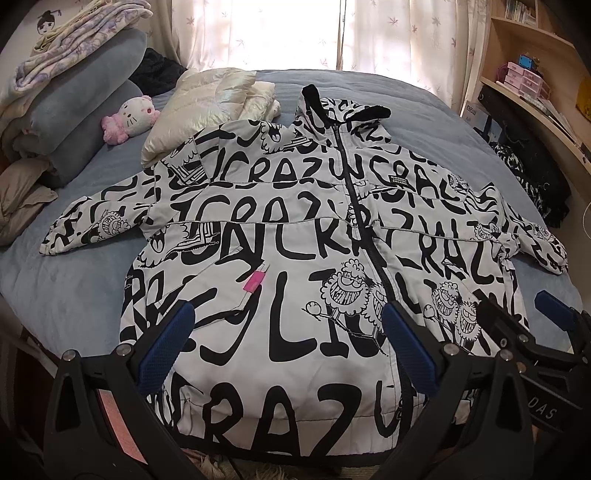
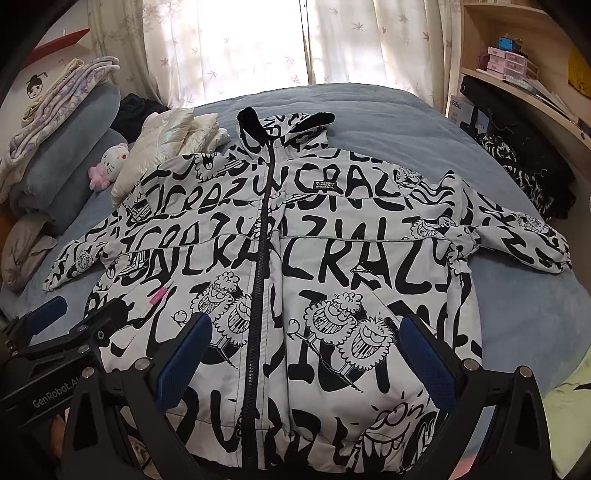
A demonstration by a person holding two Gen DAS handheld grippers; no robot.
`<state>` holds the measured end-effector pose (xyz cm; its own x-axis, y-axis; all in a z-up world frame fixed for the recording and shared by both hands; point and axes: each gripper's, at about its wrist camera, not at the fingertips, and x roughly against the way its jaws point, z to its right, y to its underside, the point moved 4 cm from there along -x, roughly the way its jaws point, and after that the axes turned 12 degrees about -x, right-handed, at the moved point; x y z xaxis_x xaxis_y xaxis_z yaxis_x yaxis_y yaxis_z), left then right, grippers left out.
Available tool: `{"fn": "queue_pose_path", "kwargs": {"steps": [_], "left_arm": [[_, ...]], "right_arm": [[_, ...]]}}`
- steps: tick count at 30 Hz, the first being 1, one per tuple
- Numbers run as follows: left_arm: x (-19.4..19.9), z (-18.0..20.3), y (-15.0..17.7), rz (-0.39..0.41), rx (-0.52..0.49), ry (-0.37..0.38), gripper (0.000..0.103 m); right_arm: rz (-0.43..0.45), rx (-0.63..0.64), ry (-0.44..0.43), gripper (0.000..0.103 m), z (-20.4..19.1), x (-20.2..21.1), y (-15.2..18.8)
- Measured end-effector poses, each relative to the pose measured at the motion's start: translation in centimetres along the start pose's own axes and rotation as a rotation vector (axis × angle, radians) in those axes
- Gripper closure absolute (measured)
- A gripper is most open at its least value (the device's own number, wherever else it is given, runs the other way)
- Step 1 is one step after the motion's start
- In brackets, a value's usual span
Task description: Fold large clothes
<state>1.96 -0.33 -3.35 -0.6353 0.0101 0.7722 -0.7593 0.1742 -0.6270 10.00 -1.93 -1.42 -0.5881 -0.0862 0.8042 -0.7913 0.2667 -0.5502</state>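
A large white hooded jacket (image 1: 295, 236) (image 2: 280, 258) with black lettering and cartoon prints lies front up on the bed, zipped, sleeves spread to both sides. A pink tag (image 1: 255, 282) sits on its left half. My left gripper (image 1: 288, 321) hovers open above the jacket's lower left front, blue pads wide apart, nothing between them. Over the lower right front my right gripper (image 2: 306, 332) stands open too, holding nothing. Each gripper shows at the edge of the other's view, the right gripper (image 1: 517, 314) and the left gripper (image 2: 77, 314).
The bed (image 1: 424, 103) has a blue-grey cover. Cream pillows (image 1: 207, 107), a pink-and-white plush toy (image 1: 129, 118) and stacked bedding (image 1: 74, 92) lie at the left. A dark garment (image 1: 528, 177) lies at the right edge by wooden shelves (image 1: 535, 74). Curtains (image 1: 295, 33) hang behind.
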Motion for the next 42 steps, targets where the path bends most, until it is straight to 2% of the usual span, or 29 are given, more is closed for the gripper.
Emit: {"fn": "queue_pose_path", "kwargs": {"steps": [16, 42], "left_arm": [[0.3, 0.3, -0.8, 0.009, -0.013, 0.0, 0.003], [0.7, 2.2, -1.2, 0.037, -0.04, -0.005, 0.004]], "right_arm": [[-0.001, -0.01, -0.013, 0.0, 0.4, -0.1, -0.1], [-0.005, -0.071, -0.095, 0.001, 2.1, -0.3, -0.5]]}}
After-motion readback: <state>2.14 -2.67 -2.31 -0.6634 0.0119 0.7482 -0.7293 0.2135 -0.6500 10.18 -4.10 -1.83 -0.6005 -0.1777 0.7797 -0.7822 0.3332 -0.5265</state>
